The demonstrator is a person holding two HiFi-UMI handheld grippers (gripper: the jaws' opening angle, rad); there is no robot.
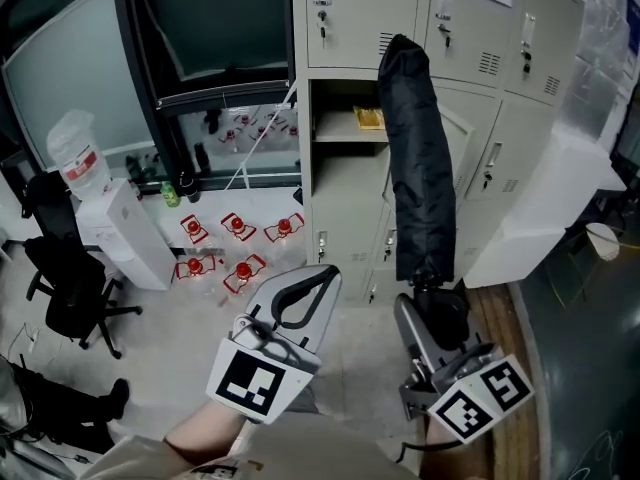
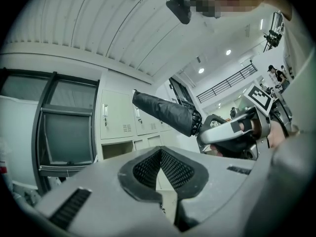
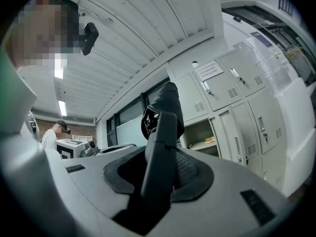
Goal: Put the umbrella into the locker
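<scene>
Umbrella handle clamped in right tongs; left tongs together, empty; locker partly hidden behind umbrella.

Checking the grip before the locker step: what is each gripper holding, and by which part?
The right gripper holds the folded black umbrella by its handle, canopy pointing up. The left gripper holds nothing; its jaws are together.

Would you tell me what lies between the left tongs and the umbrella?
Nothing; the left gripper view shows an empty gap between the left tongs and the umbrella.
</scene>
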